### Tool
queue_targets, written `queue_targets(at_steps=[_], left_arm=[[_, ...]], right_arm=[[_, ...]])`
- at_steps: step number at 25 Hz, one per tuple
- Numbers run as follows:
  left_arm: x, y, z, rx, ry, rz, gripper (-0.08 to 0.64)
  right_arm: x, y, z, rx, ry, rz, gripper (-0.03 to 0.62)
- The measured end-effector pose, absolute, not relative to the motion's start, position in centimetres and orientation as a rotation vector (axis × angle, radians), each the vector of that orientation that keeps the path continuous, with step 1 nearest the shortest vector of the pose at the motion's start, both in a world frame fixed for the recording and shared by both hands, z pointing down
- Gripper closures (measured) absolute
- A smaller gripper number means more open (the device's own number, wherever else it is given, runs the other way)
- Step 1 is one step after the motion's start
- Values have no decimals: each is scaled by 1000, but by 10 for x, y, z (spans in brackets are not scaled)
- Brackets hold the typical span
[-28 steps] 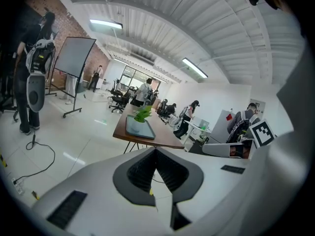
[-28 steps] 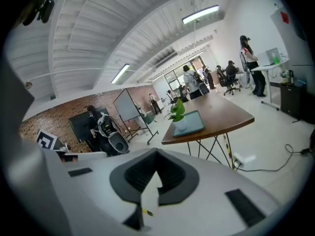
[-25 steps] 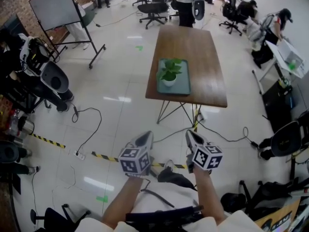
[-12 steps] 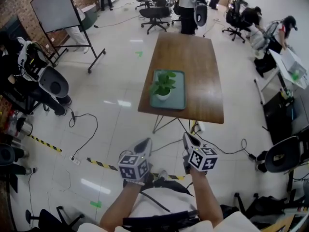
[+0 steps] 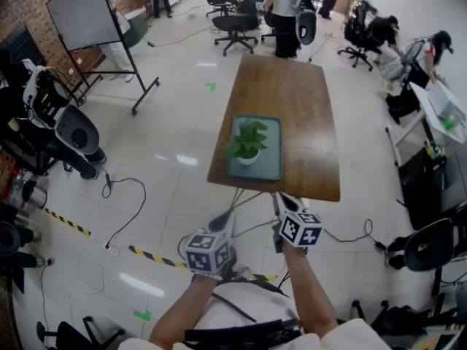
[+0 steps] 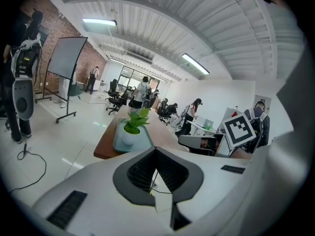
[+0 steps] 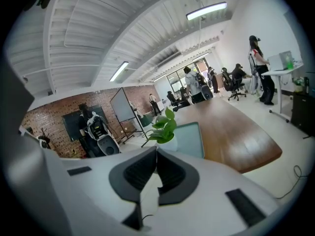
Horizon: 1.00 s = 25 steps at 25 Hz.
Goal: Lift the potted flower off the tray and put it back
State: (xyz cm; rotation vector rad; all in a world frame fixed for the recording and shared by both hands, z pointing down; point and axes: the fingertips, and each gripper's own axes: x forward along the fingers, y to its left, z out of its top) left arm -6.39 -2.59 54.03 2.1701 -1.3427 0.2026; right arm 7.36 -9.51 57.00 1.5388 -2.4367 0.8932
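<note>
A green potted flower (image 5: 246, 143) in a white pot stands on a teal tray (image 5: 268, 168) near the front end of a long wooden table (image 5: 306, 100). Both grippers hang over the floor just short of the table's near edge, apart from the pot. My left gripper (image 5: 222, 219) is shut and empty; its view shows the flower (image 6: 134, 127) ahead on the tray (image 6: 145, 141). My right gripper (image 5: 279, 199) has its jaws starting to open, tips still almost together, with nothing between them. Its view has the flower (image 7: 165, 127) and tray (image 7: 191, 136) just beyond the jaws.
A whiteboard on wheels (image 5: 84, 9) stands at far left, with dark equipment (image 5: 73, 130) below it. Office chairs (image 5: 237, 20) and people (image 5: 286, 13) are past the table's far end. Cables (image 5: 124, 195) and striped tape (image 5: 157, 257) cross the floor. A white desk (image 5: 438, 104) is at right.
The table and flower have come nearer in the head view as I moved toward them. Both grippers have advanced with me to just short of the table's near edge.
</note>
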Motion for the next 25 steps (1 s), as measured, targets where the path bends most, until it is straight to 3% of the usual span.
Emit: queue_targets(at_steps=[15, 25], left_arm=[[-71, -149, 560, 2169, -1269, 254, 563], [-73, -176, 577, 2145, -1225, 282, 563]], right_arm=[[44, -260, 626, 1604, -2315, 970, 495], [37, -301, 655, 1640, -2252, 1024, 476]])
